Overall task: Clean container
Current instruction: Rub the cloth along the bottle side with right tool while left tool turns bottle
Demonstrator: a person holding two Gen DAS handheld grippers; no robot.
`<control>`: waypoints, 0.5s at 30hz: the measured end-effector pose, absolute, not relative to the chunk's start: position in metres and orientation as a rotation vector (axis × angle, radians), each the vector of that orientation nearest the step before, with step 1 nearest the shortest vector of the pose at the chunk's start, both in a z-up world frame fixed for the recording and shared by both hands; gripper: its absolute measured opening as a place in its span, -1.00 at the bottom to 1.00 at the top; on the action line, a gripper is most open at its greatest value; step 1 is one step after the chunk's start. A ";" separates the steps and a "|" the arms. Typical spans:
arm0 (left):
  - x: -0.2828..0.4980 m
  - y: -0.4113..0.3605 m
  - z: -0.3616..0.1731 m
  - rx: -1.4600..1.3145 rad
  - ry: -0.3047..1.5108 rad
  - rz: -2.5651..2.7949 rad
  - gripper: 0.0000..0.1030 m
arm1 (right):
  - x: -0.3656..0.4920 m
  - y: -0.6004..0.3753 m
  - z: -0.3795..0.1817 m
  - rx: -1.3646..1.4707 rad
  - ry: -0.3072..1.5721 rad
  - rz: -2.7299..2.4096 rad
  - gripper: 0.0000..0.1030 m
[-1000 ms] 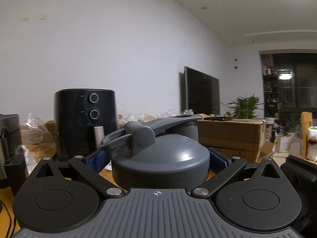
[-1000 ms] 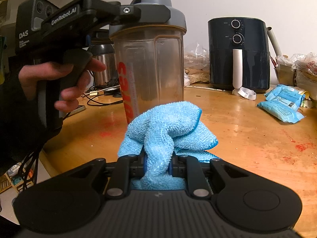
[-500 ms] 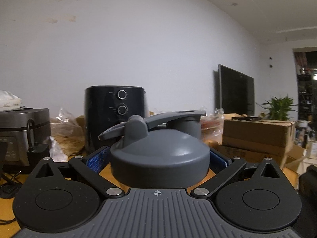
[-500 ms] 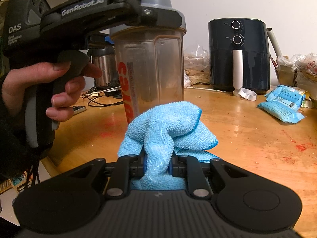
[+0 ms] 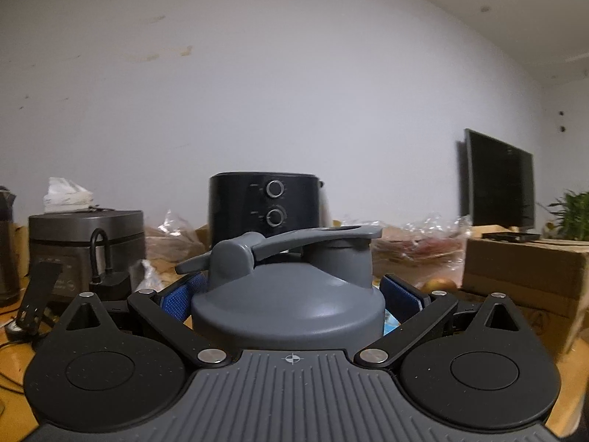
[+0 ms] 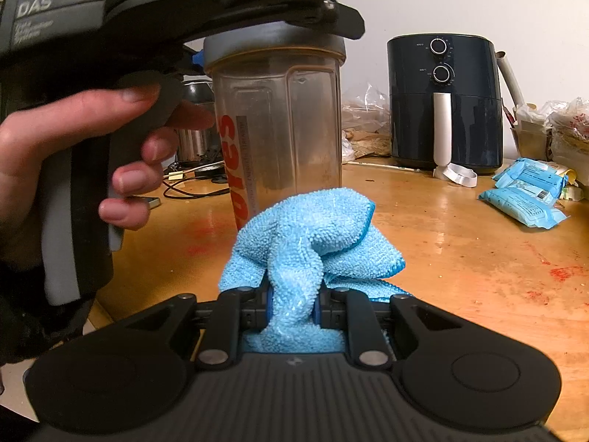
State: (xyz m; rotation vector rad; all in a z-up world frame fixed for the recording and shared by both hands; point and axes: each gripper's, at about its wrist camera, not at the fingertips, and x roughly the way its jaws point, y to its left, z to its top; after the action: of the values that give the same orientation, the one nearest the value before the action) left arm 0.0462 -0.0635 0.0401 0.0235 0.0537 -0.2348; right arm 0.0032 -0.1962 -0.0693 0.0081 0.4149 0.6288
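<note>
On the wooden worktop (image 6: 460,243), near its front-left edge, the shaker bottle (image 6: 279,125) stands upright w/ its grey lid (image 5: 291,302) screwed on. The left hand-held gripper (image 5: 291,294) is closed round that lid, blue pads pressing either side; a hand (image 6: 73,154) squeezes its handle. The right hand-held gripper (image 6: 292,309) is nearly fully closed, pinching a fold of a blue microfibre cloth (image 6: 313,235), which bunches up just in front of the bottle's base, close but whether touching, can't tell.

Handling, as a guess: bottle looks empty apart from a cloudy film inside, so prob. light and easy to tip; clear plastic wall is stiff but smooth, likely slippery if wet. The lid is the better hold: firmer rim for the pads. But a grip on the lid only means the body could swing or unscrew if twisted. Flip spout and carry loop stick up on top, so keep pads below them. Cloth is soft, floppy and compresses a lot; needs a tight pinch or it'll slide out when rubbed against the wall. Behind, an air fryer (image 6: 443,99) and blue packets (image 6: 522,202) sit well apart from the bottle.
</note>
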 end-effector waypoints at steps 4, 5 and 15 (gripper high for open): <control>0.048 -0.069 0.041 0.019 0.068 -0.184 1.00 | 0.003 -0.196 -0.070 0.011 0.414 0.628 -0.76; 0.047 -0.070 0.041 0.019 0.070 -0.172 1.00 | 0.003 -0.196 -0.070 0.012 0.414 0.628 -0.76; 0.045 -0.077 0.041 0.012 0.073 -0.119 1.00 | 0.004 -0.196 -0.070 0.016 0.418 0.625 -0.66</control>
State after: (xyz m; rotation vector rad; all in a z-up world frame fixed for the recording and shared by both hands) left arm 0.0453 -0.0766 0.0409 0.0116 0.0729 -0.1188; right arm 0.0036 -0.1959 -0.0697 0.0159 0.4177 0.6253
